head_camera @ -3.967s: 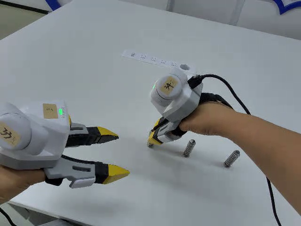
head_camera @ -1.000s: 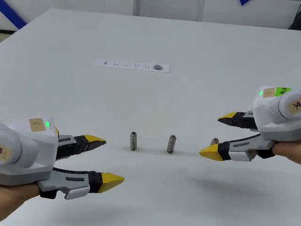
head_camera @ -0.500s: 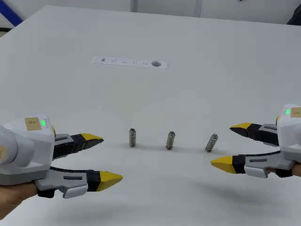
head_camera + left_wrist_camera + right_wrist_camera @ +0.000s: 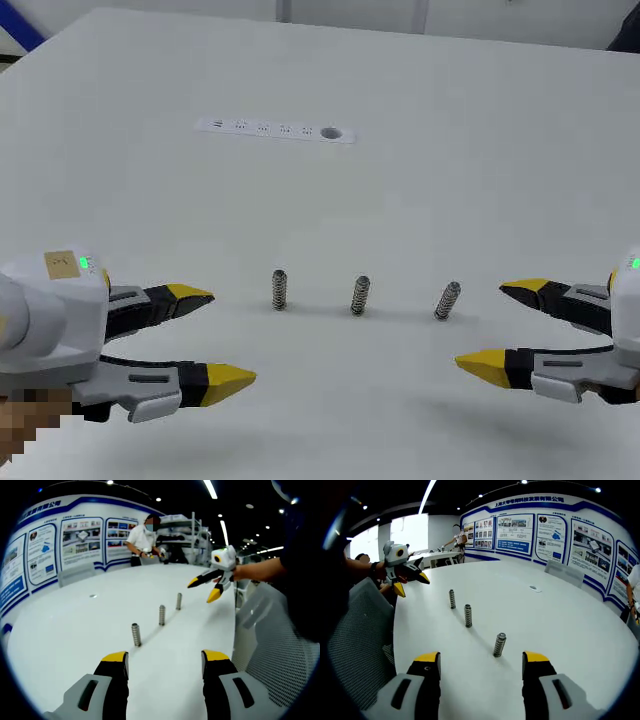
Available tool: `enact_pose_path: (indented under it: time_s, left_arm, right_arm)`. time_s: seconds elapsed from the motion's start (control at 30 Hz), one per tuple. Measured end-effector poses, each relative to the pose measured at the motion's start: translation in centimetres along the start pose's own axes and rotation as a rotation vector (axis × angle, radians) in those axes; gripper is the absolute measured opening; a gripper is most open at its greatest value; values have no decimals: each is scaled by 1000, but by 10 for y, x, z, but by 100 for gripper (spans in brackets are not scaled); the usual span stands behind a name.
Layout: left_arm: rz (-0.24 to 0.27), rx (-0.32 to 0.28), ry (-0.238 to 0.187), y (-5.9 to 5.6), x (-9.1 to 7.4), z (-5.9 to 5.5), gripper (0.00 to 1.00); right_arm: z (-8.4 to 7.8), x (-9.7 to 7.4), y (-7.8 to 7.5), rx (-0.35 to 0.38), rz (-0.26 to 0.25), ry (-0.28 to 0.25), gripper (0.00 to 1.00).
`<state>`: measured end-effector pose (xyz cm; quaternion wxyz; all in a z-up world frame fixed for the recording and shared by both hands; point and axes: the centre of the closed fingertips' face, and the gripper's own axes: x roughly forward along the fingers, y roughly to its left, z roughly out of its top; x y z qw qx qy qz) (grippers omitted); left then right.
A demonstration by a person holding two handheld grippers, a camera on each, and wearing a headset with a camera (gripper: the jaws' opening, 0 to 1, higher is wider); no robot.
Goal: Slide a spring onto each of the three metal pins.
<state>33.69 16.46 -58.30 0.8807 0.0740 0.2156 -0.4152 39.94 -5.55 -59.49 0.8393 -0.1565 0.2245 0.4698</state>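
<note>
Three springs (image 4: 360, 295) are seen upright on the table (image 4: 450, 150). The left gripper (image 4: 230, 337) at 8 o'clock and right gripper (image 4: 482, 325) at 4 o'clock are held wide open, empty, well clear.

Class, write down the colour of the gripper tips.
Yellow, on the left gripper and right gripper alike; clearest in the head view.

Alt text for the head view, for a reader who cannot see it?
Three springs stand upright in a row on a white table, between two open grippers: the left gripper at lower left, the right gripper at lower right. A power strip lies beyond them.
</note>
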Motion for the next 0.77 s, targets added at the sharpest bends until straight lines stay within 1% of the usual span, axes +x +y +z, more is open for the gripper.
enact_pose_path:
  time_s: [0.2,0.57,0.77]
  left_arm:
    - [4,-3,-5,1,0,1,60]
    - [7,-9,-3,1,-1,-2,60]
    - [9,-9,-3,1,-1,-2,60]
  right_arm:
    - [-1,0,2,-2,1,-2,67]
    - [-3,0,5,1,5,-1,67]
    - [-2,0,3,9,-2,-7,67]
